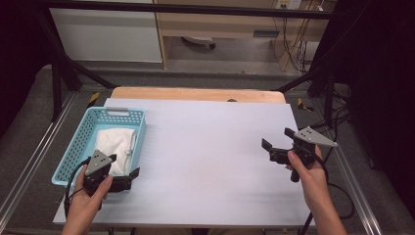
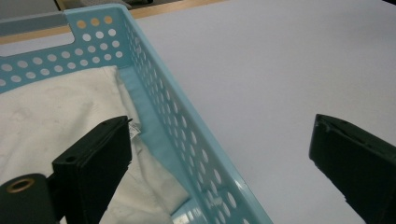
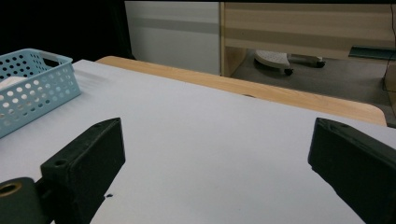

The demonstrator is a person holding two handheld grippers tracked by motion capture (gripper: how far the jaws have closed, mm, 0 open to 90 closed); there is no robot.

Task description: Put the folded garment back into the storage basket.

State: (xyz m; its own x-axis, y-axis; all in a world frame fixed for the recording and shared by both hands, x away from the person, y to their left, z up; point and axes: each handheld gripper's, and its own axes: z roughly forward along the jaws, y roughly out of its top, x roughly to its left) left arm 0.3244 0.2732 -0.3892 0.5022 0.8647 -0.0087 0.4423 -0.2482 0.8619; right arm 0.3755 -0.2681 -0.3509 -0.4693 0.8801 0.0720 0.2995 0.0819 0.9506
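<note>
A light blue perforated basket [image 1: 80, 139] sits at the left of the white table cover [image 1: 210, 147], holding a folded white cloth [image 1: 116, 142]. My left gripper [image 1: 124, 165] is open at the basket's near right corner. In the left gripper view its jaws straddle the basket wall [image 2: 159, 98], one over the cloth [image 2: 56, 107] and one over the bare table; the left gripper [image 2: 222, 126] holds nothing. My right gripper [image 1: 278, 138] is open above the table's right side, and the right gripper [image 3: 218, 126] has nothing between its jaws. The basket [image 3: 32, 88] stands far to its left.
A strip of wooden tabletop [image 1: 195, 93] shows beyond the white cover. Metal frame rails [image 1: 29, 156] run along both sides. Behind stand a wooden cabinet [image 3: 303, 28] and a white panel [image 1: 105, 34], with cables [image 1: 293, 49] at the back right.
</note>
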